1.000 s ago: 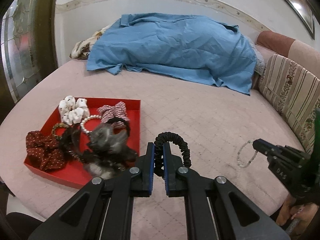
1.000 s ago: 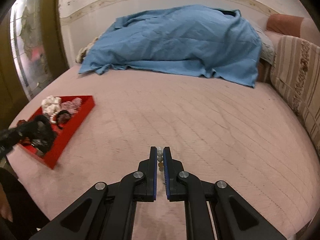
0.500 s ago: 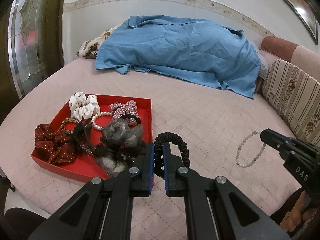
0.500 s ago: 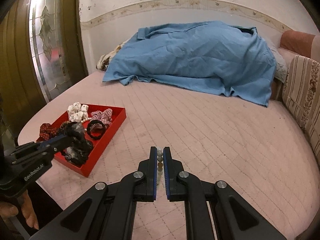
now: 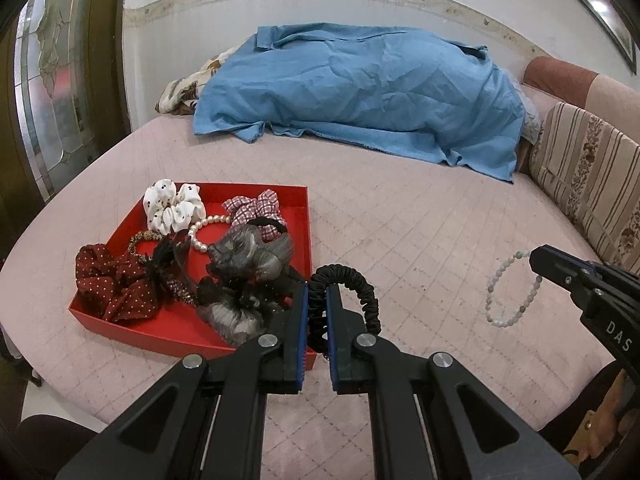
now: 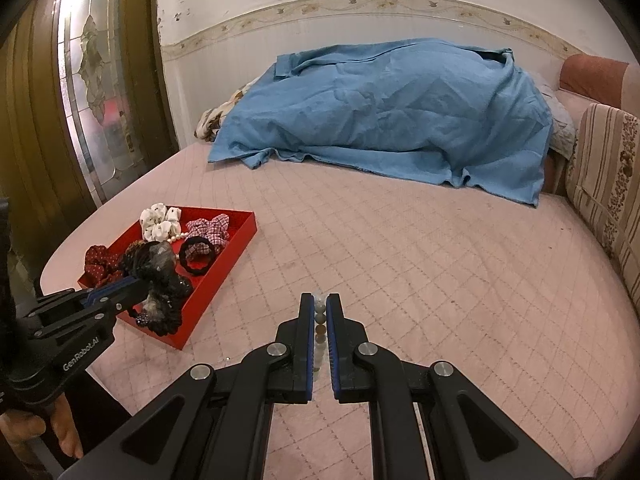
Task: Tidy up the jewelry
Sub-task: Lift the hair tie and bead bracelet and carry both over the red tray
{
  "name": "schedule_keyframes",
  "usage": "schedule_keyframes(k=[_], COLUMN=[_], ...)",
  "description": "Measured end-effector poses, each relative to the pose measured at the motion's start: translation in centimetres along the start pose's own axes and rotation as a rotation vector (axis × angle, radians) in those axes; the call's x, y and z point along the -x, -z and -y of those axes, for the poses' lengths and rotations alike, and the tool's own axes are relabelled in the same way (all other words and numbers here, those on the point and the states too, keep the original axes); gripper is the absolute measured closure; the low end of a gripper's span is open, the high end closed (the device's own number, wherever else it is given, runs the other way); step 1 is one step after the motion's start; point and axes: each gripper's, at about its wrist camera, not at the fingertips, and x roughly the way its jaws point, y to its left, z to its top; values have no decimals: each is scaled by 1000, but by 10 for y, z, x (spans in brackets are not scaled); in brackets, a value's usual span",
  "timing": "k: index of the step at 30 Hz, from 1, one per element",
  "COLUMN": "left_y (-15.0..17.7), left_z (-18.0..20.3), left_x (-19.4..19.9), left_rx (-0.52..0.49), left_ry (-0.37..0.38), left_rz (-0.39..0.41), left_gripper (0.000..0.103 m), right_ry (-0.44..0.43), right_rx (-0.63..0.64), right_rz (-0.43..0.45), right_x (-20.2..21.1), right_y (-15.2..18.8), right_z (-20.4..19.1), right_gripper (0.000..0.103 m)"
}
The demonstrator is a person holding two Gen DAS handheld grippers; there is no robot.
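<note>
We are carrying two pieces toward the red tray (image 5: 306, 216), judging by the grips: our left gripper (image 5: 317, 308) is pinching a black scrunchie (image 5: 360, 284), our right gripper (image 6: 320, 312) a beaded bracelet (image 5: 494, 280) at three o'clock. Next, we should be lowering each over bare tray floor at twelve o'clock. The tray is already holding scrunchies and a pearl bracelet (image 5: 204, 226).
</note>
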Motion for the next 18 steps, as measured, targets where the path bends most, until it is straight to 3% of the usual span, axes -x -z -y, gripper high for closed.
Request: schedule_keyframes(k=[18], left_y=[-8], left_z=[-21], left_x=[0], left_rx=[36], left_ry=[23], left_rz=[-4], left_gripper=[95], right_ry=[-45], right_rx=[29], right_rz=[-13], right_x=[-7], right_y=[-14], right_z=[-18], right_gripper=[96])
